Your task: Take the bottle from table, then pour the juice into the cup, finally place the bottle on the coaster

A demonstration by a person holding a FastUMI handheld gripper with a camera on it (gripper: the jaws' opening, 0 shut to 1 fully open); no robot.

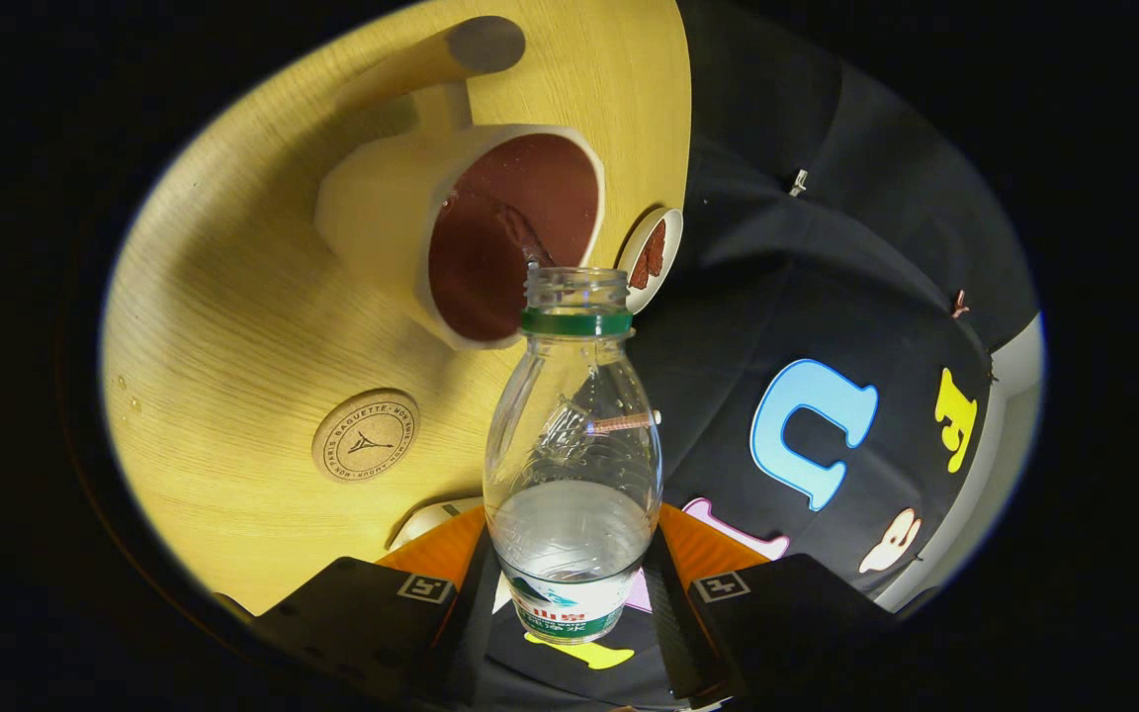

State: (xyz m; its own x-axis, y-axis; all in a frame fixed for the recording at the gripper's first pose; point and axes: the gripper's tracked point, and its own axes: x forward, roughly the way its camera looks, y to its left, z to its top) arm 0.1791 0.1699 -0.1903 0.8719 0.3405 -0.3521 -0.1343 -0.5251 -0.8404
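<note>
Gripping the bottle low on its body, the fingers press it from both sides, label down between them. It's uncapped, green neck ring showing, clear liquid pooled in the lower part. The whole view is tilted. Just beyond the bottle's mouth sits the cup, pale outside, dark red inside, on the wooden desk. A round coaster lies on the desk beside the bottle, nearer than the cup. A small dish sits just past the mouth.

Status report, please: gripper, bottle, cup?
Gripper shut on bottle, uncapped, liquid inside. Mouth near cup rim. Coaster free, beside cup.
</note>
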